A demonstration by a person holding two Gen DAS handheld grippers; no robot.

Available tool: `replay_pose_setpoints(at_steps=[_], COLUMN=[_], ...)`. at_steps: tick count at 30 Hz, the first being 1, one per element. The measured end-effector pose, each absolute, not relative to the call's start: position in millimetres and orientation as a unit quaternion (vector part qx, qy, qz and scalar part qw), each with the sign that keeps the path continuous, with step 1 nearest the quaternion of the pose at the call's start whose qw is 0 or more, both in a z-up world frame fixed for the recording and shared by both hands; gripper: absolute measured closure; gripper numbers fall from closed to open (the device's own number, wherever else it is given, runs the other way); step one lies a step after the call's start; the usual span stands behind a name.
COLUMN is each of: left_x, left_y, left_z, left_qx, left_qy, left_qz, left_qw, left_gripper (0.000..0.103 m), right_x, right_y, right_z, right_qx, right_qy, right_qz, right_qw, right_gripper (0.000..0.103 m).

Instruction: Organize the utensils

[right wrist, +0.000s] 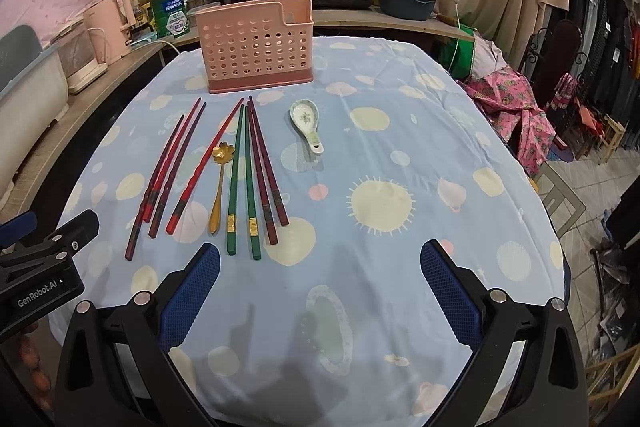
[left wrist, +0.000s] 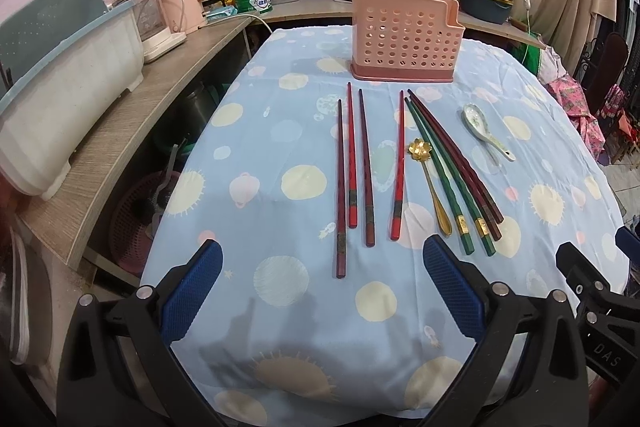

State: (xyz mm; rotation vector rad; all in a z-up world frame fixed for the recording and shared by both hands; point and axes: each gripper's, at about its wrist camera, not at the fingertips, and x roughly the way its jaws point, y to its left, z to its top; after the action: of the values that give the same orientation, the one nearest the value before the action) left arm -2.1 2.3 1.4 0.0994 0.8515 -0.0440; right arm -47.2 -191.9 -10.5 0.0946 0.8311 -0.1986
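Chopsticks, eight, and two spoons are laid before one holder; both grippers are held open, empty.

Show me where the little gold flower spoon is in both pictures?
Left wrist view: the gold flower spoon lies right of centre, between a red chopstick and the green chopsticks.
Right wrist view: the same spoon lies left of centre, again between the red chopstick and the green pair.
Shared landmark: the pink holed utensil holder standing beyond the chopsticks.
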Motion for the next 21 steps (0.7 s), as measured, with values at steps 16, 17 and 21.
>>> replay_pose_setpoints(at_steps=[16,17,21], left_x=[-7.3,-7.8,-9.8], left_y=[2.5,2.5,1.9], left_z=[4.0,4.4,4.0], left_qx=[0.047,0.047,0.048], left_qy=[0.416,0.416,0.414], left_qz=[-0.022,-0.022,-0.023], left_qw=[0.908,0.908,0.909], left_gripper=[0.007,0.007,0.007], right_x=[-52.3,-51.9,-53.8], right_y=[-191.6,-190.7,-189.8], right_z=[-7.5,-6.9,-5.1], right_qx=[0.047,0.046,0.046], right_qy=[0.398,0.397,0.395], right_qz=[-0.096,-0.096,-0.095], right_qw=[0.911,0.911,0.912], right_gripper=[0.007,0.007,0.007])
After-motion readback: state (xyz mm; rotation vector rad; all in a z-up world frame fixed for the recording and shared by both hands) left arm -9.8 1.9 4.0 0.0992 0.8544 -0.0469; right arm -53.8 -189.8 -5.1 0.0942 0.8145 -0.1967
